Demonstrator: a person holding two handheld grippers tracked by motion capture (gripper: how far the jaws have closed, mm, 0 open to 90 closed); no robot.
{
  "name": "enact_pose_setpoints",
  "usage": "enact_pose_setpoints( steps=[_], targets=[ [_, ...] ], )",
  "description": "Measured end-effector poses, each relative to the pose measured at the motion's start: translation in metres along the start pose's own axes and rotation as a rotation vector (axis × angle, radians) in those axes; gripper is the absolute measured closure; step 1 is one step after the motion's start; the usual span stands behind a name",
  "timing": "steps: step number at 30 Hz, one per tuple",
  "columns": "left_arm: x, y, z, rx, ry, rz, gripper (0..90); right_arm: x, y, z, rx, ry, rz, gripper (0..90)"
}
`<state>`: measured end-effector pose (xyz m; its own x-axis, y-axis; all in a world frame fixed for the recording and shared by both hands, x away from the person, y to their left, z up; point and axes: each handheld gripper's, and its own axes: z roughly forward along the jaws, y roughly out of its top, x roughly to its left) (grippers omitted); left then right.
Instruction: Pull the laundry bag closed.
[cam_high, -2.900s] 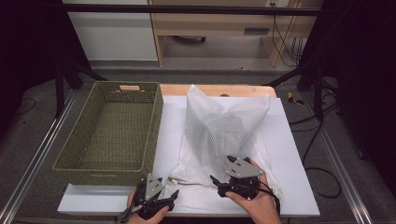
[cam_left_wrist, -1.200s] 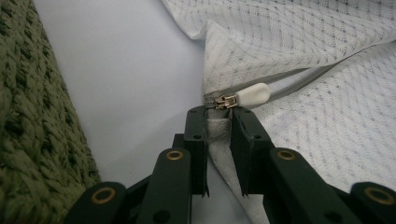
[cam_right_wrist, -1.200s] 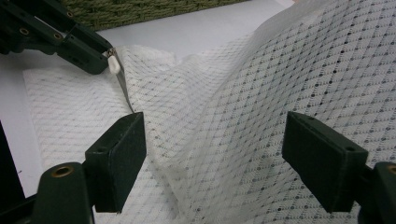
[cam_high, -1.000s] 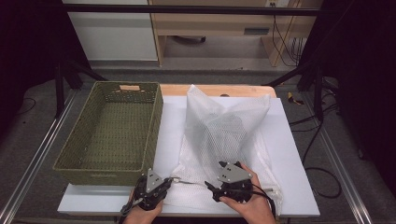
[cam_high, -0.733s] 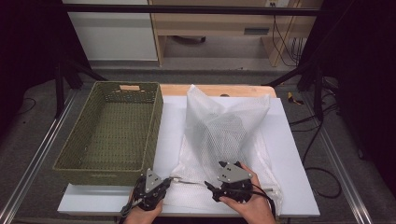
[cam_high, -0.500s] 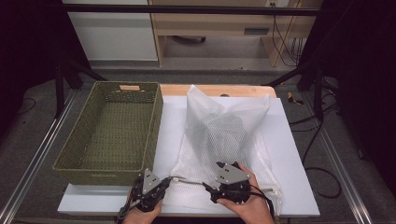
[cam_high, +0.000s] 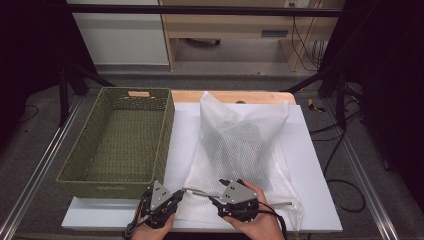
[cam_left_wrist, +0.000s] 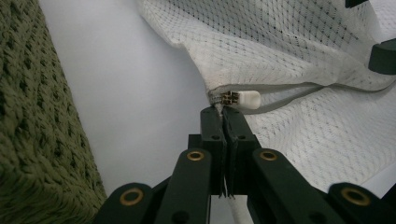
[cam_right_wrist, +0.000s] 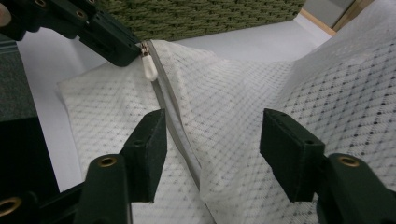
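A white mesh bag (cam_high: 240, 145) lies on the white board with something dark inside it. Its zipper (cam_right_wrist: 175, 128) runs along the near edge, with a white pull (cam_left_wrist: 247, 99) at the left end. My left gripper (cam_left_wrist: 223, 114) is shut on the bag's edge right beside that pull, and it sits at the bag's near left corner (cam_high: 180, 192) in the high view. My right gripper (cam_right_wrist: 217, 147) straddles the zipper seam a little to the right (cam_high: 217, 192). Its jaws have just been closing, with mesh and zipper between them, and the pads still stand apart.
A green woven basket (cam_high: 107, 189) stands empty at the left, close to the left gripper. The white board (cam_high: 310, 165) ends just in front of both hands. Cables and black stands lie on the floor beyond the table's right side.
The right gripper has shifted left along the bag's near edge since the earliest frame. The left gripper has lifted the zipper end slightly.
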<state>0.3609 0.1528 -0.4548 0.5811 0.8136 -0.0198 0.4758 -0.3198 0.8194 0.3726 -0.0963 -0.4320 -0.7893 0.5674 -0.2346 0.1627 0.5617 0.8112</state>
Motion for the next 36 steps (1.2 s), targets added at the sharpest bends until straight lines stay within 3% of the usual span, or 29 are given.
enact_pose_setpoints(
  steps=[15, 23, 36],
  targets=[
    [0.001, 0.001, 0.001, 0.005, 0.001, -0.02, 88.5, 0.017, 0.008, 0.023, 0.013, 0.009, -0.058, 53.3],
    [0.0, 0.002, 0.001, 0.008, 0.0, -0.026, 88.6, 0.031, 0.013, 0.036, 0.016, 0.035, -0.108, 63.4],
    [0.0, 0.003, 0.001, 0.007, -0.002, -0.042, 88.6, 0.035, 0.017, 0.05, 0.024, 0.045, -0.142, 69.6]
  ],
)
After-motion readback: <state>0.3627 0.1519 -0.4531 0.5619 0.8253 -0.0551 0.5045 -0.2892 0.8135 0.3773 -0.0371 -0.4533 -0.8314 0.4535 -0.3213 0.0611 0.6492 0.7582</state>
